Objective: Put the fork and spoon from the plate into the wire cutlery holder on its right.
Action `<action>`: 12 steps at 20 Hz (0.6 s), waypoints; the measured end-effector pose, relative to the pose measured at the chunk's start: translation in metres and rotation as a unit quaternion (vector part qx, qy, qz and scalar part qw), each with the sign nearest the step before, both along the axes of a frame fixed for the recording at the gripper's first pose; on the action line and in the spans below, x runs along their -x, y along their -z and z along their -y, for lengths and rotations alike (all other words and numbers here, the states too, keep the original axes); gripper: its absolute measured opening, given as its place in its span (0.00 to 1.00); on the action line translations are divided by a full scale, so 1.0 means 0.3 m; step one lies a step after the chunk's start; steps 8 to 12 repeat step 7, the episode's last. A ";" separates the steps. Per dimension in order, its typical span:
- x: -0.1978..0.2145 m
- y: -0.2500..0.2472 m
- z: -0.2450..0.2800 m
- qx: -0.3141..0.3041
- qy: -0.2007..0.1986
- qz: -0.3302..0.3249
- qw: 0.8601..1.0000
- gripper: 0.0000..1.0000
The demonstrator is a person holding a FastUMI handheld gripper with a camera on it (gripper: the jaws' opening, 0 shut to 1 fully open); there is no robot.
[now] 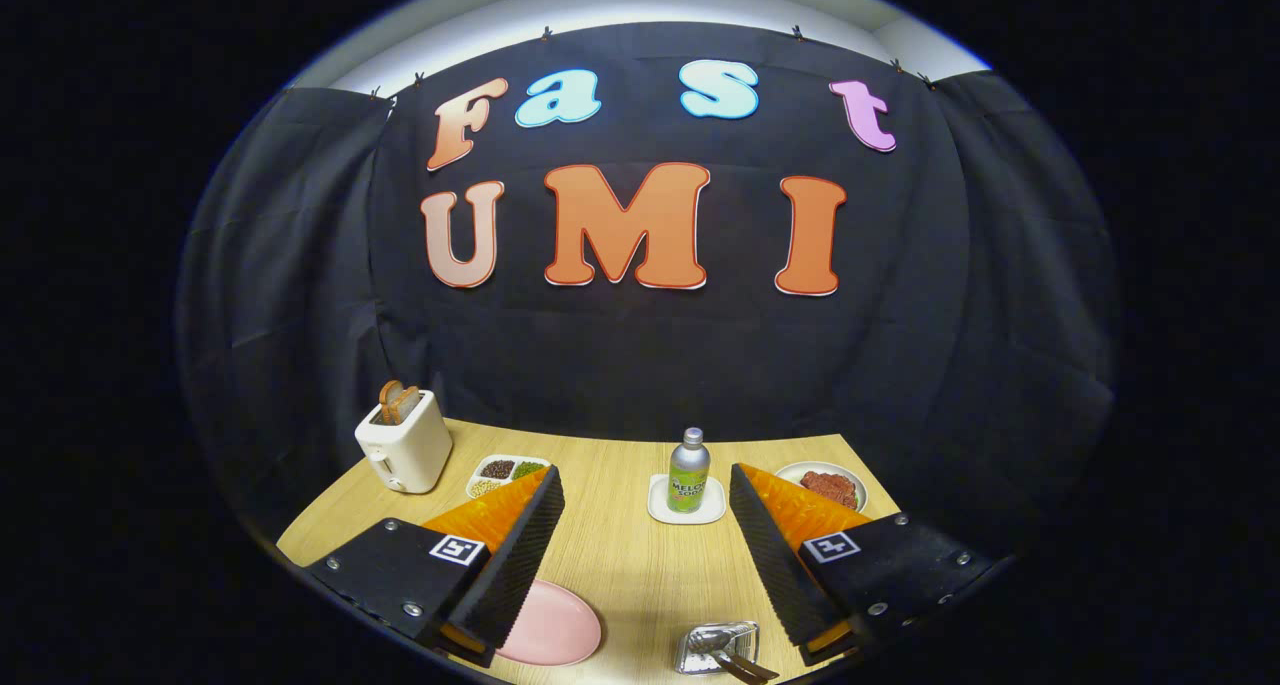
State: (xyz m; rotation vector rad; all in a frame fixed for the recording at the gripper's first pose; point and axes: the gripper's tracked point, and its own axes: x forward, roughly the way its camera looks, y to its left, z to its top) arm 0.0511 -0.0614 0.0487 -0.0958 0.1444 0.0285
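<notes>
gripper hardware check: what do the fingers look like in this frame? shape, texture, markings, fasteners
The gripper has two wedge-shaped fingers tapering toward the tips, with finely ribbed inner faces. Each sits on a flat mounting block carrying a square black-and-white fiducial tag and round silver screw heads at its corners. No cables visible.

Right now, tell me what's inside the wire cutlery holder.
The cutlery holder sits between the open gripper's fingers, near their base. One dark utensil handle pokes out of it. Its bottom and anything else inside are cut off from view.
</notes>
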 end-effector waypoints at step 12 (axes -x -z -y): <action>0.014 0.000 0.014 0.004 0.001 0.000 1.000 0.99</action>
